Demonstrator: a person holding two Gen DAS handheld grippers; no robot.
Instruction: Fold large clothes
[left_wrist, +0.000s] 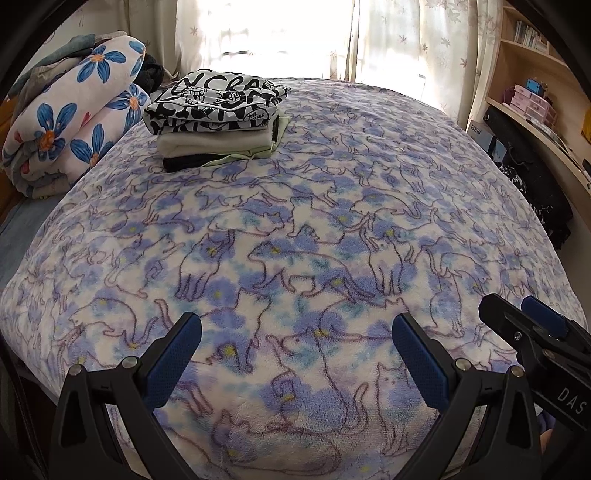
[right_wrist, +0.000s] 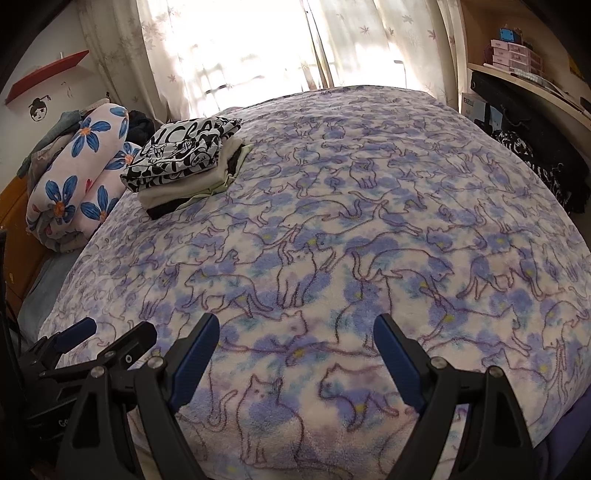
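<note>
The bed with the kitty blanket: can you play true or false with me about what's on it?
1. The pile of folded clothes has a black-and-white top lying uppermost. True.
2. The left gripper is squeezing a shirt. False: its jaws are wide apart and empty above the cat blanket.
3. A rolled quilt with blue flowers lies beside the pile. True.
4. The right gripper is shut. False: it is open, with nothing between its fingers.
5. The pile sits in the middle of the bed. False: it sits near the far left corner, close to the curtain.
</note>
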